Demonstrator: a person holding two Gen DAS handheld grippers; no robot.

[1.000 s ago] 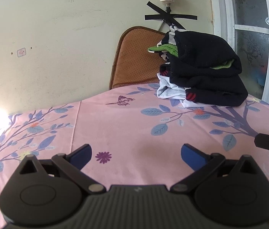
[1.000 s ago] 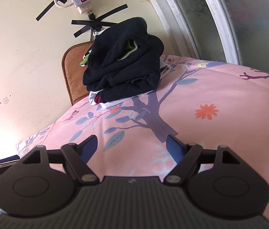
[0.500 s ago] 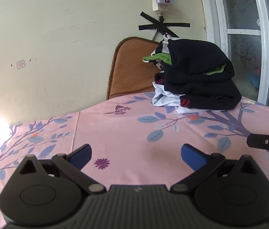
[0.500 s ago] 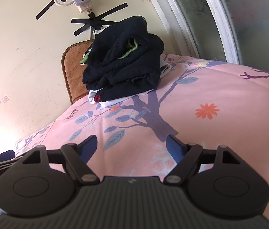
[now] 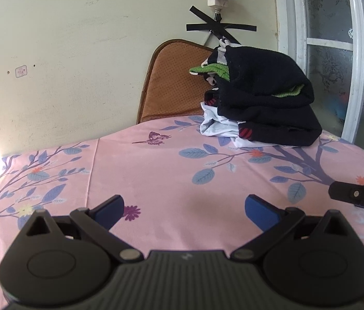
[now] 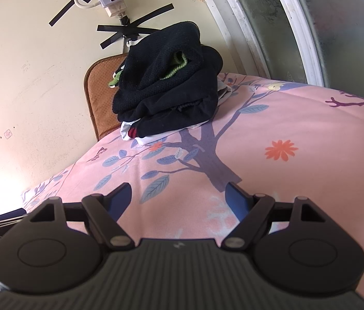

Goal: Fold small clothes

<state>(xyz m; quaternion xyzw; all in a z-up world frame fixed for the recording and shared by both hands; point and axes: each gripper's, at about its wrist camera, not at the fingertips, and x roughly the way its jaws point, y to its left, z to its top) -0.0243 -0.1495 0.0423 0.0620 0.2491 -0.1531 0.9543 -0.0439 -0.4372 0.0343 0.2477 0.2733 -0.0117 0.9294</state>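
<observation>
Clothes pile (image 5: 262, 103) leans, well beyond my left tongs (image 5: 183, 206) and right tongs (image 6: 179, 193), both spread and empty. I judge a careless tug on one garment could topple it off the bed (image 5: 171, 170).

A bed covered by a pink sheet (image 5: 171, 170) printed with blue leaves, purple branches, small flowers and a butterfly fills the lower part of both views. At its far edge, toward the right and near the window side, a stack of folded clothes (image 5: 262, 108) rests directly on the sheet: white fabric at the bottom, black garments above, with green knit showing between the layers. A brown cushion (image 5: 171, 82) stands upright behind the stack, against the wall. The near stretch of sheet lies flat, with a seam line running from near to far on the left.
</observation>
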